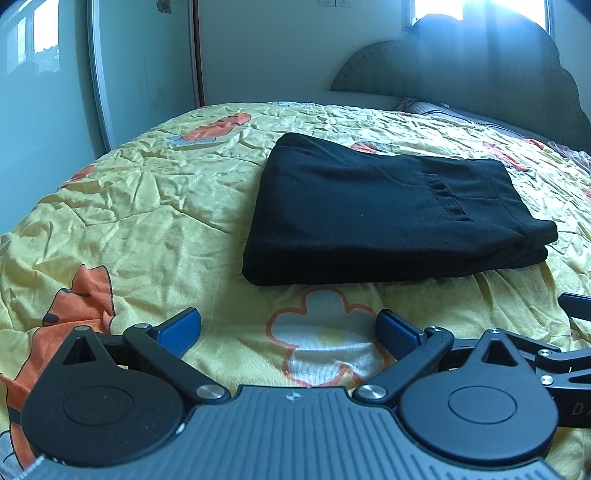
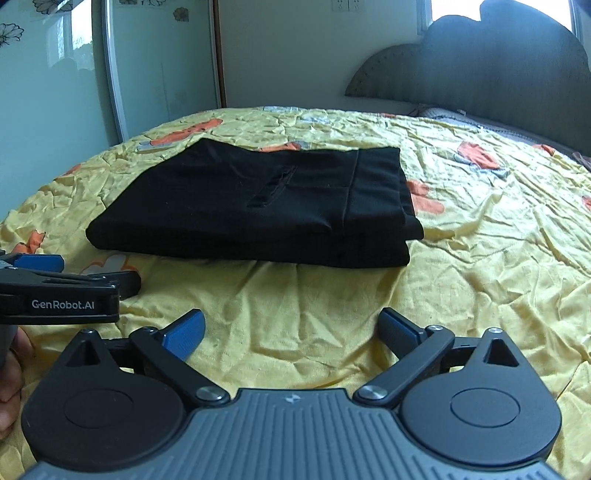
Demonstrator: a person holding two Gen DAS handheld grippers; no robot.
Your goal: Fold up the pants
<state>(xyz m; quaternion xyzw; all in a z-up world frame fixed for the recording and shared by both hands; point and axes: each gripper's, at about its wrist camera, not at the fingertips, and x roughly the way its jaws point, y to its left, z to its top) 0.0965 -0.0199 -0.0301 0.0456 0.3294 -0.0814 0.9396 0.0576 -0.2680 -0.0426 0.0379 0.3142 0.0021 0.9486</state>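
The folded pants (image 1: 391,214) are lying on the bed (image 1: 147,206), ahead of both tongs, with the headboard (image 1: 480,74) standing behind.

Daylight, cool and bluish, from window (image 1: 439,9) behind headboard (image 1: 480,74); blown out to white, with streaked flare down the left wrist view. Room dim overall. Black pants (image 2: 255,206) nearly without detail; soft shadow beneath their near edge. Strong fisheye bowing of bedspread (image 2: 480,258) and walls. Focus fairly sharp throughout.
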